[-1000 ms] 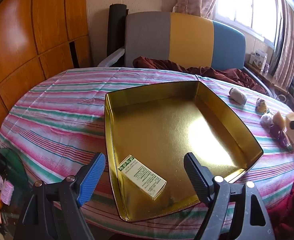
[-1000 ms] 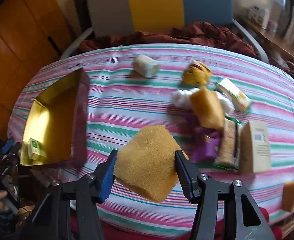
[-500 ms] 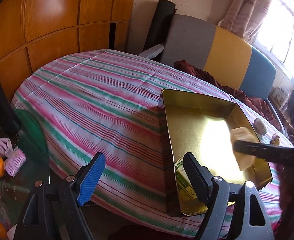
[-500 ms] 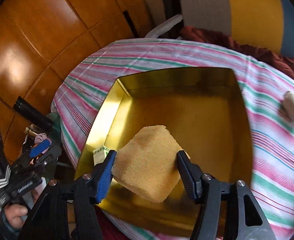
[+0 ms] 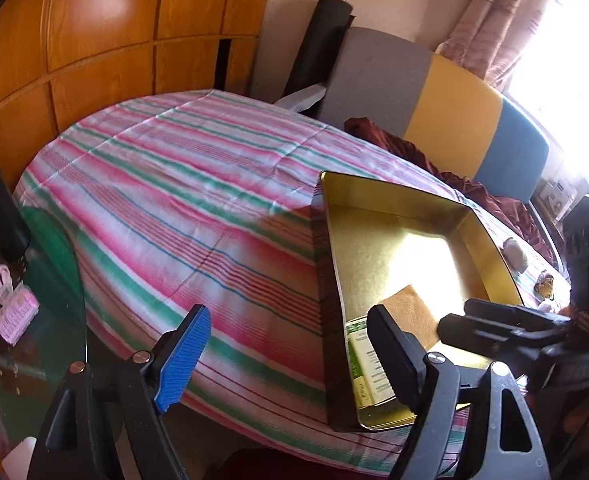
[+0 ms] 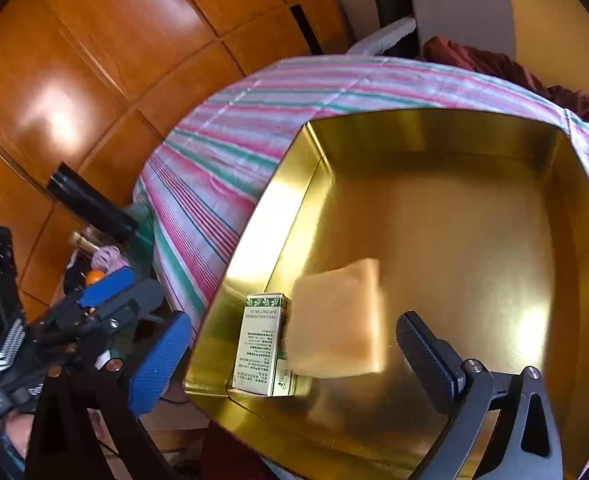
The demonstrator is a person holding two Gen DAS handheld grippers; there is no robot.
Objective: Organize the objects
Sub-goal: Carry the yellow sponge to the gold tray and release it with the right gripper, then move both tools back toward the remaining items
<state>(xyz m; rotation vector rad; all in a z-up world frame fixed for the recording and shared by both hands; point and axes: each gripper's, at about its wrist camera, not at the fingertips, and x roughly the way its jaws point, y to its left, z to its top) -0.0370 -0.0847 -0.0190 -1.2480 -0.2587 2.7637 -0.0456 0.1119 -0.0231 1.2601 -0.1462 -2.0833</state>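
Left wrist view: left gripper [image 5: 284,354] hangs over the near edge of the striped tablecloth [image 5: 182,208], fingers wide apart, nothing between them. Blue-padded finger over cloth; black finger overlaps the near left corner of the gold tin tray [image 5: 390,196]. Tray sits on the cloth, right of centre. Inside, at the near left corner, a green-and-white carton [image 5: 360,364] lies flat along the left wall, partly hidden by the black finger. Tan sponge [image 5: 410,310] sits just beside it, toward the tray's middle. Right gripper [image 5: 506,328] reaches in from the right above the tray's near edge. Small items on the cloth past the tray's right wall, too small to name. Striped headboard [image 5: 434,108] and wood panelling [image 5: 94,40] behind.

Right wrist view: right gripper [image 6: 294,356] over the tray's near left corner, jaws just opened wide. Sponge [image 6: 336,318] blurred between the fingers, touching neither pad; whether it rests on the tray floor, cannot tell. Carton [image 6: 262,346] lies just left of it. Left gripper [image 6: 114,300] is visible at lower left, off the cloth edge, held by a hand.
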